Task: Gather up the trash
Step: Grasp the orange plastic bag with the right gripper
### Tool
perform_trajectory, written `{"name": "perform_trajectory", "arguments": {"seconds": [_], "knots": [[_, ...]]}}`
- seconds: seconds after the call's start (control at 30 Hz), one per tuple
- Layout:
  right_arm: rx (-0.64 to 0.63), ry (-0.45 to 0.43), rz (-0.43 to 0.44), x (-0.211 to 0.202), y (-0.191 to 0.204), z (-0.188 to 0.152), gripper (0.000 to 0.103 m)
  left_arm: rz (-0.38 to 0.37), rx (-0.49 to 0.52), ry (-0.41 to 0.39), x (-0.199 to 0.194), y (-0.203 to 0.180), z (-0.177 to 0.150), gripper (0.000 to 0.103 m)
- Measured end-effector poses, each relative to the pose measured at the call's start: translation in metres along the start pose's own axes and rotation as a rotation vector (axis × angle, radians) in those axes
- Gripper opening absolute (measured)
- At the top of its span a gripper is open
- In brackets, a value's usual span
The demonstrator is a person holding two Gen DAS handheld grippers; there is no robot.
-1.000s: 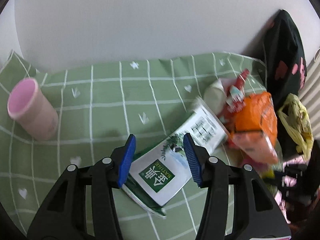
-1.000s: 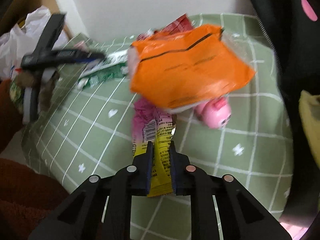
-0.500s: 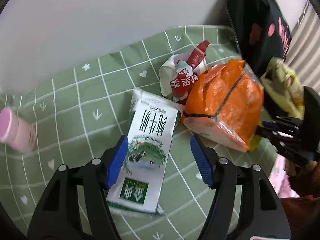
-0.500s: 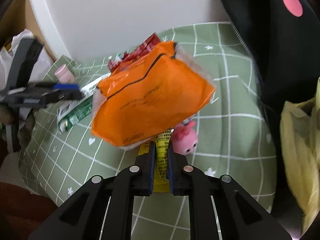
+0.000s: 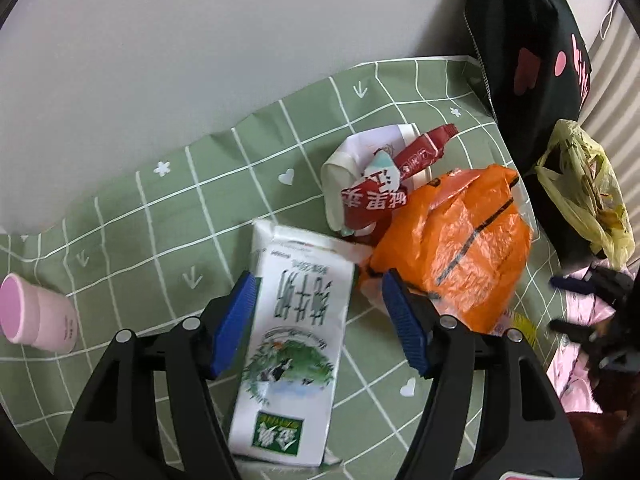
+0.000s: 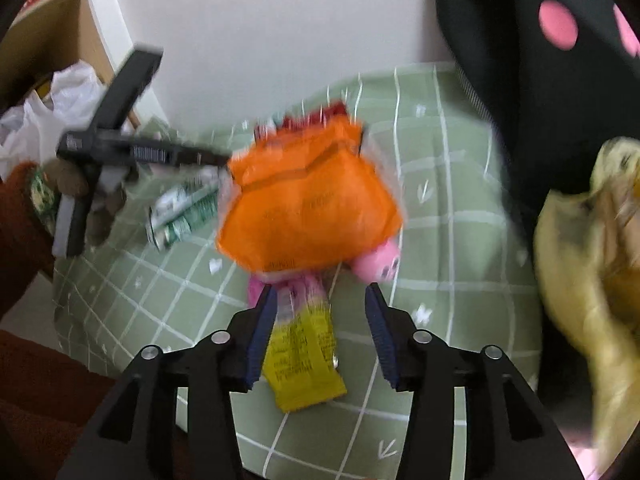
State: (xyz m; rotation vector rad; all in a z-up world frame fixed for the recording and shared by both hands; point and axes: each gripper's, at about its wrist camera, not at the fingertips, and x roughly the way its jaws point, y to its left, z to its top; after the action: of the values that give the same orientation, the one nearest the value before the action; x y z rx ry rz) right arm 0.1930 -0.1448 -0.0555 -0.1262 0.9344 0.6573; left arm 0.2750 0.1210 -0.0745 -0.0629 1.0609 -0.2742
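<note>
- Trash sits in a loose pile on a green checked cloth (image 5: 132, 220) over the worktop, up against a white wall.
- Left gripper (image 5: 316, 320) has its jaws spread wide. A white-and-green milk carton (image 5: 292, 332) lies flat on the cloth between the blue pads; I can't see either pad pressing on it.
- Just right of the carton is a puffy orange bag (image 5: 452, 248). Behind those two, a crumpled white wrapper (image 5: 352, 156) with a red packet (image 5: 416, 156) on top.
- Right gripper (image 6: 320, 320) just popped open, jaws well apart now. A yellow-and-pink wrapper (image 6: 300, 344) lies on the cloth between them, close to the left pad, not clamped.
- A small pink pig toy (image 6: 378, 262) peeks out from under the orange bag, just past that wrapper.
- Containers: a pink cup (image 5: 32, 312) stands off to the left, well apart from the pile; can't tell what's inside. A yellowish plastic bag (image 5: 588, 188) at the right edge is open with something dark in it, too blurry to name.
- A black bag with pink spots (image 5: 520, 52) leans behind the yellowish one.
</note>
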Motion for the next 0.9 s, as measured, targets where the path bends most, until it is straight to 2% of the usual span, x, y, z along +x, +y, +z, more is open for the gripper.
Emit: {"name": "perform_trajectory", "arguments": {"seconds": [0.13, 0.23, 0.3, 0.4, 0.47, 0.53, 0.6, 0.77, 0.9], "knots": [[-0.003, -0.094, -0.043, -0.002, -0.008, 0.027, 0.048, -0.025, -0.07, -0.035, -0.013, 0.013, -0.015, 0.062], [0.014, -0.119, -0.068, 0.023, -0.025, 0.053, 0.048, -0.043, -0.092, -0.046, -0.021, 0.021, -0.026, 0.063], [0.049, -0.089, -0.06, 0.042, -0.037, 0.062, 0.05, -0.054, -0.102, -0.049, -0.026, 0.026, -0.032, 0.062], [0.106, 0.042, 0.053, 0.076, -0.047, 0.066, 0.05, -0.073, -0.122, -0.053, -0.033, 0.035, -0.038, 0.063], [0.103, 0.059, 0.076, 0.079, -0.04, 0.063, 0.049, -0.08, -0.125, -0.055, -0.036, 0.038, -0.04, 0.063], [0.08, 0.046, 0.036, 0.073, -0.031, 0.061, 0.024, -0.082, -0.119, -0.051, -0.035, 0.039, -0.039, 0.063], [0.094, 0.032, 0.024, 0.063, -0.028, 0.059, 0.016, -0.085, -0.111, -0.04, -0.031, 0.037, -0.036, 0.063], [0.125, -0.076, -0.097, 0.018, -0.029, 0.063, 0.014, -0.048, -0.097, -0.013, -0.018, 0.032, -0.027, 0.064], [0.139, -0.096, -0.227, -0.007, -0.038, 0.061, 0.014, 0.001, -0.087, 0.038, 0.003, 0.024, -0.017, 0.068]]}}
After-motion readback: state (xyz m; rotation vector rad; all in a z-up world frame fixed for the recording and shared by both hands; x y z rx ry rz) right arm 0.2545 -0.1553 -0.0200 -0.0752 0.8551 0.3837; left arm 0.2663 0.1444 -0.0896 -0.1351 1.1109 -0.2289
